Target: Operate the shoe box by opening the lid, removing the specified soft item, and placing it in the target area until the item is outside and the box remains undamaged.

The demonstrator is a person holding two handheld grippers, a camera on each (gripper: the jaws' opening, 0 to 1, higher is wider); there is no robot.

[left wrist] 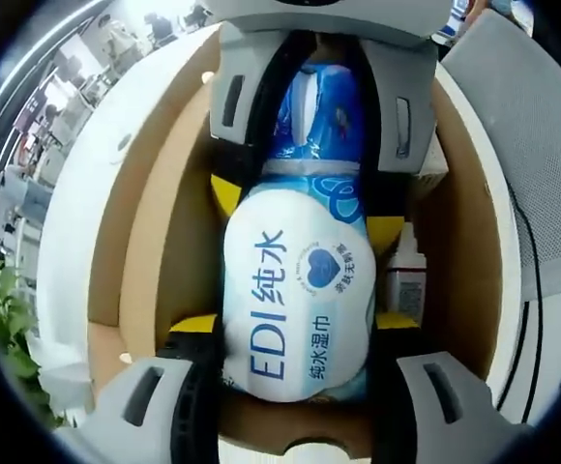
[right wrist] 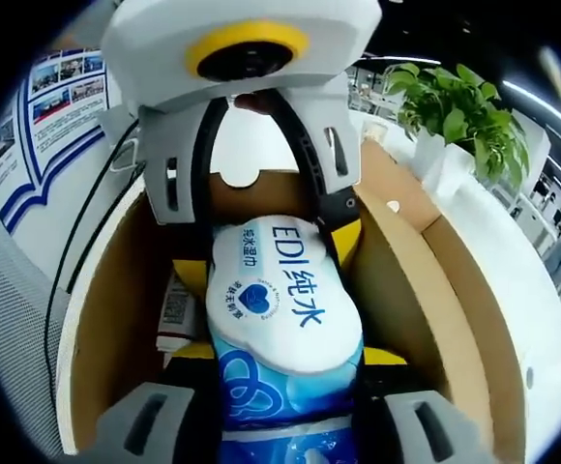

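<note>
- The shoe box (left wrist: pixel 150 242) is open, and its brown walls show in both views.
- A soft pack of wet wipes (left wrist: pixel 295 300) is inside the box, blue and white with "EDI" printed on it.
- The left tool (left wrist: pixel 295 372) squeezes one end of the pack between its jaws.
- The right tool (right wrist: pixel 285 387) squeezes the other end of the pack.
- Each tool shows in the other's view, at the far end of the pack.
- A small white bottle (left wrist: pixel 408 275) is in the box beside the pack.
- A green plant (right wrist: pixel 459 111) in a white pot stands past the box.
</note>
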